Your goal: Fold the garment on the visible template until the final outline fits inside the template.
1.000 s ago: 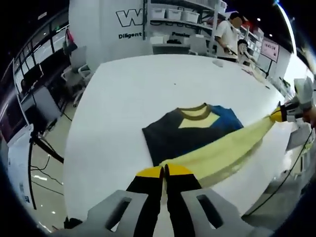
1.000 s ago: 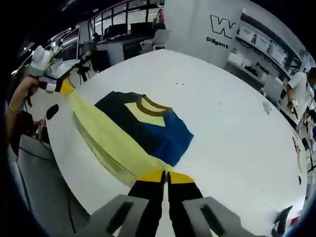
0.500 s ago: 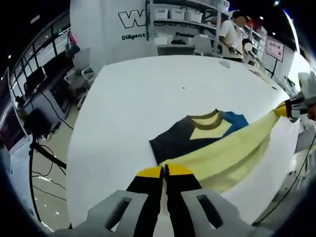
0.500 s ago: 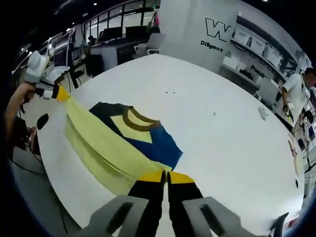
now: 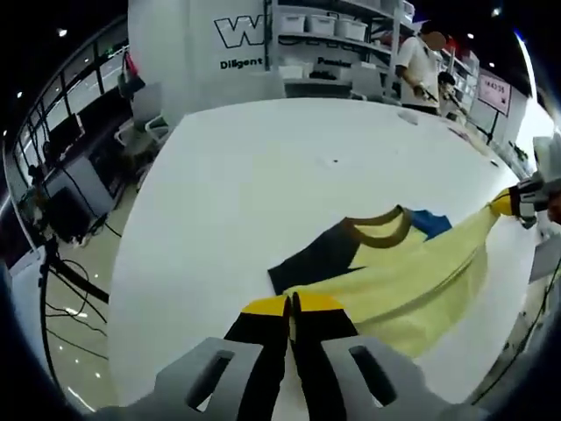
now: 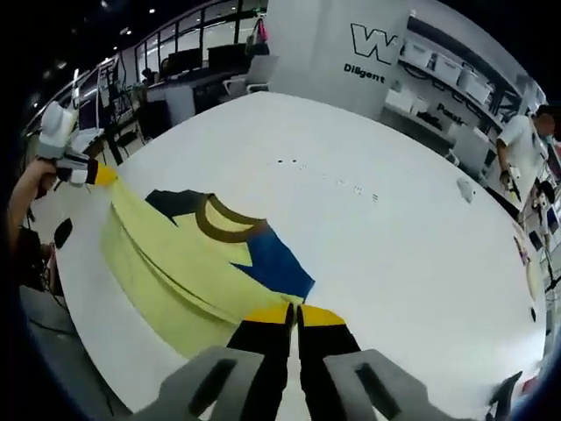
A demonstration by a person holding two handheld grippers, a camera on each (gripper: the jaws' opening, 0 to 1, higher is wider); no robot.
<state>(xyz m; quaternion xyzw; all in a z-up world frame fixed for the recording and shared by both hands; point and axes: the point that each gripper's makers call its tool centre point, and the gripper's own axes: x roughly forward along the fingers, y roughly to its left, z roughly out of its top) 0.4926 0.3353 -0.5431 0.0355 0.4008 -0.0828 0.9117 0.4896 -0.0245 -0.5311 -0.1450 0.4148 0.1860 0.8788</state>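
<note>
Left gripper [image 5: 292, 303] is clamped on one corner of the garment [image 5: 394, 281], right gripper [image 6: 295, 311] is clamped on the opposite corner, and the yellow hem edge is stretched taut between them above the white surface [image 5: 245, 175]. The garment's collar end [image 6: 230, 224] with dark and blue panels lies flat on the surface, the yellow layer draping over part of it. A person [image 5: 416, 61] stands by the shelving [image 5: 329, 26] at the far end of the surface.
</note>
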